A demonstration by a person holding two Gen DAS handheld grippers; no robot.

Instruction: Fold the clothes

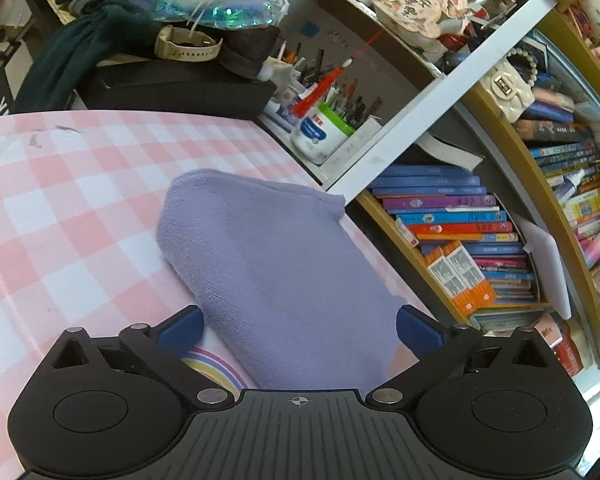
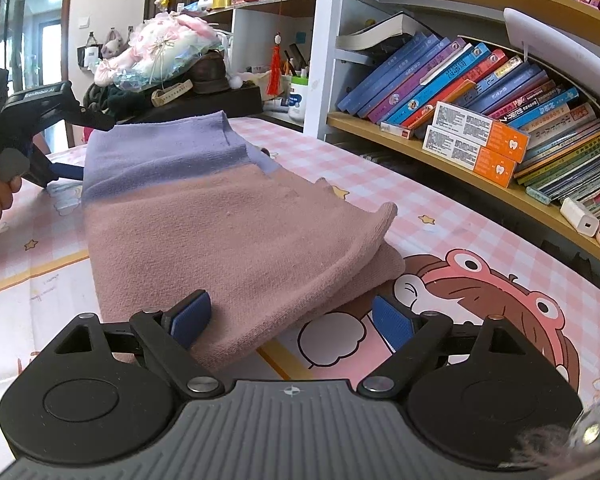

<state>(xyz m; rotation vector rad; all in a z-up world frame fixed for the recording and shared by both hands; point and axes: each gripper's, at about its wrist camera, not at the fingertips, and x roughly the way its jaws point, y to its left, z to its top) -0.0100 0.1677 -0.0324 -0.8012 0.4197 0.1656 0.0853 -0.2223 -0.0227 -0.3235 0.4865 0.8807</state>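
Your left gripper (image 1: 298,330) body cuts off the near end of the folded cloth (image 1: 276,276), so its edge there is hidden. The cloth lies flat on the checked tablecloth (image 1: 72,208), purple at one end, dusty pink at the other, layers stacked. Both your left and right gripper (image 2: 292,318) fingers are spread, released, grasping nothing.

A table (image 2: 440,216) covered by a pink-and-white checked cartoon-print cloth is seen in both views. A folded purple-and-pink garment (image 2: 220,216) is laid flat on it, its purple end (image 1: 276,264) near the far edge. A dark box (image 1: 172,88) is set at the back.
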